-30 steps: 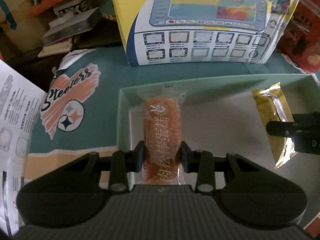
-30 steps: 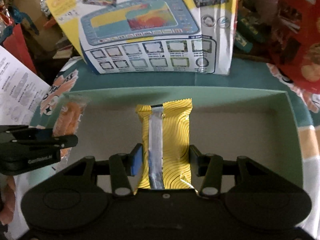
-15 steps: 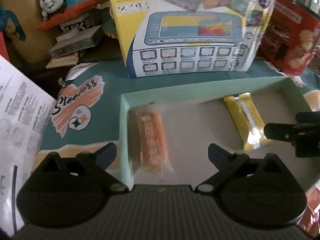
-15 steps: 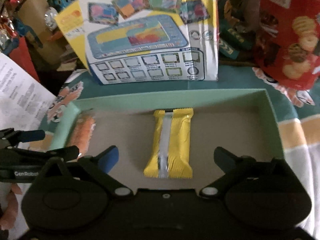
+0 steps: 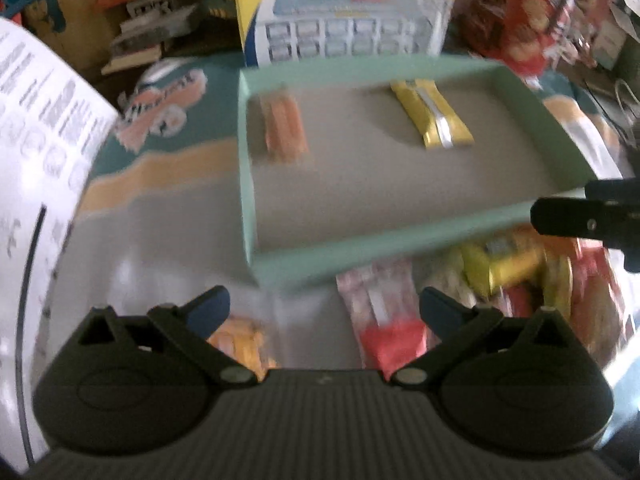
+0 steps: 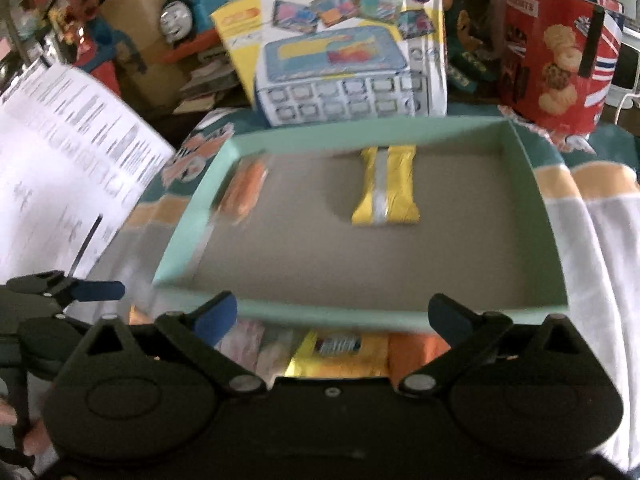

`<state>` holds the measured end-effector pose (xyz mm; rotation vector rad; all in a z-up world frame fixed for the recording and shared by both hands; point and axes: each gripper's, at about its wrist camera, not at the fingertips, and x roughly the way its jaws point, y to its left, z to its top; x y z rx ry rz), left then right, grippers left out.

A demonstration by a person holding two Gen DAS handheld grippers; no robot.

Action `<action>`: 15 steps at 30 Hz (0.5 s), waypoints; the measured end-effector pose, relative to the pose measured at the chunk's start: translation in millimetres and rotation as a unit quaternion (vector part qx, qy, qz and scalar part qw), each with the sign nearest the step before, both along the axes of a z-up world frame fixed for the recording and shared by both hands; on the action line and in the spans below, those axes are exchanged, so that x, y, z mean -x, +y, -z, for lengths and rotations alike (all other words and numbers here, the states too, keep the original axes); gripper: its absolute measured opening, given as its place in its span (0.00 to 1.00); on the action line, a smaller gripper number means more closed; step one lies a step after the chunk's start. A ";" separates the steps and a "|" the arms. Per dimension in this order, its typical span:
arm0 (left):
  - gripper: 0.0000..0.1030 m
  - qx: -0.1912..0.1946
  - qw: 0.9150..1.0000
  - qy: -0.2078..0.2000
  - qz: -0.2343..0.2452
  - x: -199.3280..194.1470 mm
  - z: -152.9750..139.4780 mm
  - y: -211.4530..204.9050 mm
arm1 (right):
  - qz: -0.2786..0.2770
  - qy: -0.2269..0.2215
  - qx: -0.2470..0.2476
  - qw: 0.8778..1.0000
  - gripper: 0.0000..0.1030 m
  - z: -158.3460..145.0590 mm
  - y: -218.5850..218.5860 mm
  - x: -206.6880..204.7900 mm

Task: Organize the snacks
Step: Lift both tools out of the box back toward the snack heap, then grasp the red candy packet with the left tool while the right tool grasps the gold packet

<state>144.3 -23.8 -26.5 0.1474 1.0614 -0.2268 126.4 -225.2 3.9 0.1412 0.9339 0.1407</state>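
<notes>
From my seat the mint-green tray looks like matt card with a dull grey-brown floor. The yellow bar in it is glossy foil with a silvery seam; the orange snack sits in clear shiny film. My gripper bodies look matt black plastic, their pads blue. The tablecloth reads as soft printed cloth, the toy box as glossy printed card.

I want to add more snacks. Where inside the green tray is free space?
The green tray is bare between the orange snack at its left wall and the yellow bar, right of the bar, and across its near half. The snack pile before the tray is crowded.
</notes>
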 end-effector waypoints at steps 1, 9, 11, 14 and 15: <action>1.00 -0.001 1.000 0.004 0.001 7.9 3.2 1.1 | -0.002 0.003 0.000 1.000 1.00 2.3 2.8 7.9; 1.00 -0.002 1.000 0.031 0.000 48.3 31.5 6.6 | -0.014 0.009 0.003 1.000 0.78 30.0 19.5 61.8; 1.00 0.000 0.999 0.042 -0.008 48.4 37.3 9.3 | -0.026 0.014 0.009 1.000 0.76 37.3 24.9 67.7; 1.00 0.010 0.999 0.044 -0.017 46.8 39.0 11.7 | -0.048 0.010 0.019 0.999 0.76 43.7 32.3 70.9; 1.00 0.012 0.999 0.044 -0.019 45.7 39.1 10.8 | -0.055 0.008 0.025 0.998 0.76 45.1 33.7 70.3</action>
